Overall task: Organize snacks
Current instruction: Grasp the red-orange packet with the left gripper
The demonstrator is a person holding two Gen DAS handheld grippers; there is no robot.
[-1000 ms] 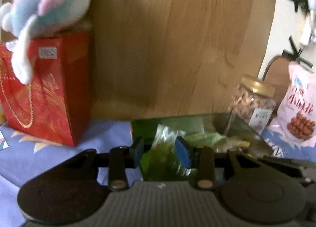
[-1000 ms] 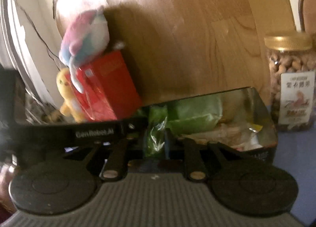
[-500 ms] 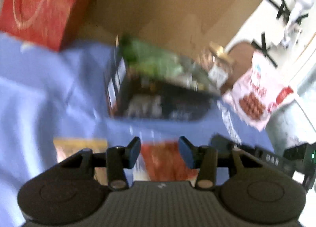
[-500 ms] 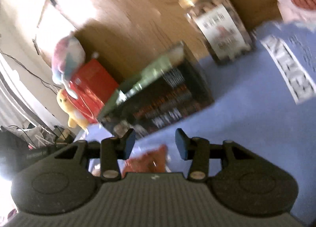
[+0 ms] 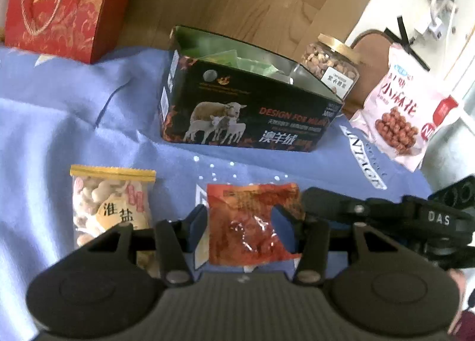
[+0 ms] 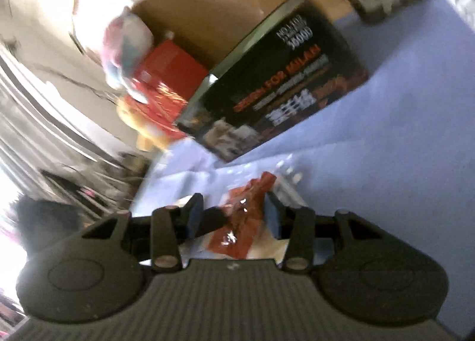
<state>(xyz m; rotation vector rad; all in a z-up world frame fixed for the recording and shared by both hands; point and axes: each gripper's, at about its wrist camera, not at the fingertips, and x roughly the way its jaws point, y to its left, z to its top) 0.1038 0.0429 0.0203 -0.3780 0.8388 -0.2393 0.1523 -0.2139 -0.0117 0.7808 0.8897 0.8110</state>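
Red snack packet [image 5: 252,222] flat on the blue cloth [image 5: 74,121], just in front of the black carton [image 5: 246,109], framed between the spread fingers of the left gripper [image 5: 240,220]. Jaws wide apart, holding nothing; pads either side of the packet, whether touching it or not cannot be told. Right gripper [image 6: 234,216] likewise spread and empty, low over the same red packet [image 6: 240,222] from the other side, view blurred.

Probably light, thin and crinkly: glossy film, likely slippery, contents soft and lumpy. Best taken across the body or by a sealed edge with a gentle pinch, since a hard squeeze might crush what is inside.

Beside it to the left, a clear packet of nuts [image 5: 109,207] with a yellow seal, printed 淮盐. On the carton, sheep artwork, "DESIGN FOR MILAN" and 澳羊绒; green packets already inside. Behind, a jar of nuts [image 5: 331,66] with a gold lid and a white label too small to read. At right, a pink bag [image 5: 400,115] marked 小麻花. "DAS" legible on the right gripper's body. Red gift bag [image 5: 59,5] at far left.
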